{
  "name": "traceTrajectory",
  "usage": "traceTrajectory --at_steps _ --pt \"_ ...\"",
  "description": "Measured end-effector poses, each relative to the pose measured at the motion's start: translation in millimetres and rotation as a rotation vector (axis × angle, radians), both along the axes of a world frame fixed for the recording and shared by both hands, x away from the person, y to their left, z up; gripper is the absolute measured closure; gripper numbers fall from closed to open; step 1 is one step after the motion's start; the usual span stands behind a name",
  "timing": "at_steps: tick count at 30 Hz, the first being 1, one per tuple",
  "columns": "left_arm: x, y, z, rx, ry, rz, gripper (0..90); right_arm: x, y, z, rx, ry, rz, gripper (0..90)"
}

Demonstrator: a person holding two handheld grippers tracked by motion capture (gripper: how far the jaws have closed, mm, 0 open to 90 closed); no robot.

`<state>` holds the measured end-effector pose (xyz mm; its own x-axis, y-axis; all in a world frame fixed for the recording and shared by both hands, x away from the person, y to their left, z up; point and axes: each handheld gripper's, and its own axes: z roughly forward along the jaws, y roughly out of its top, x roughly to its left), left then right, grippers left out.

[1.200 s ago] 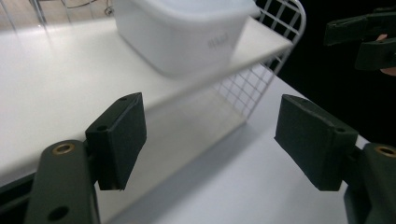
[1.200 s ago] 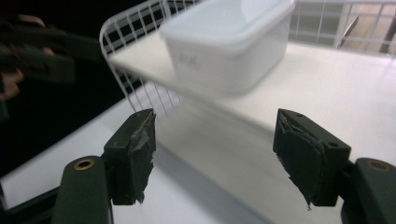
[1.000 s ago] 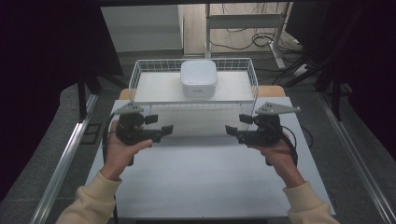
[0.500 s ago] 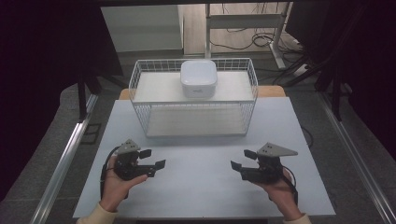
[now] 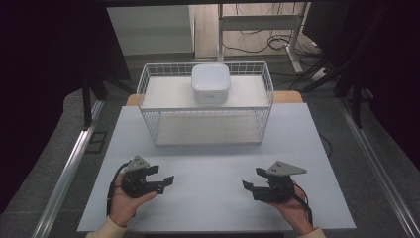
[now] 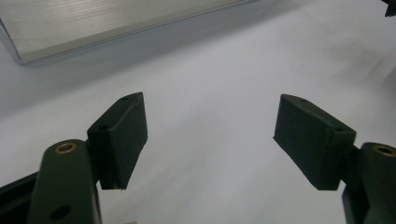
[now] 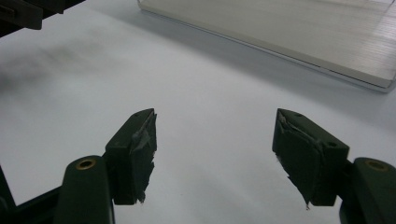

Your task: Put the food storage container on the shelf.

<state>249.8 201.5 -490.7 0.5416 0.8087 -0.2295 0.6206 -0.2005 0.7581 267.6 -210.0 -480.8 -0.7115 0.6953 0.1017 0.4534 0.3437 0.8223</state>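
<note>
step: looks like idle/reset, nothing held | left gripper (image 5: 159,176) lower left, right gripper (image 5: 251,181) lower right, both jaws apart | next: probably reach up-frame to basket (image 5: 148,105) with box (image 5: 210,83)

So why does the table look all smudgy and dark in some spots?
High view: room dark, table evenly lit. Left gripper view: the left tool is sharp, the table beyond soft. Right gripper view: a blurry grey shadow smudges the table's upper left, beyond the right tool.
</note>
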Motion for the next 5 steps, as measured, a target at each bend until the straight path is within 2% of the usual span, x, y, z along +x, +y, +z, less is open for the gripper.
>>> traceTrajectory --at_steps 5 --pt "0.7 0.4 -1.9 0.003 -0.001 0.006 25.1 0.8 -1.9 -2.0 0.001 0.0 0.002 30.6"
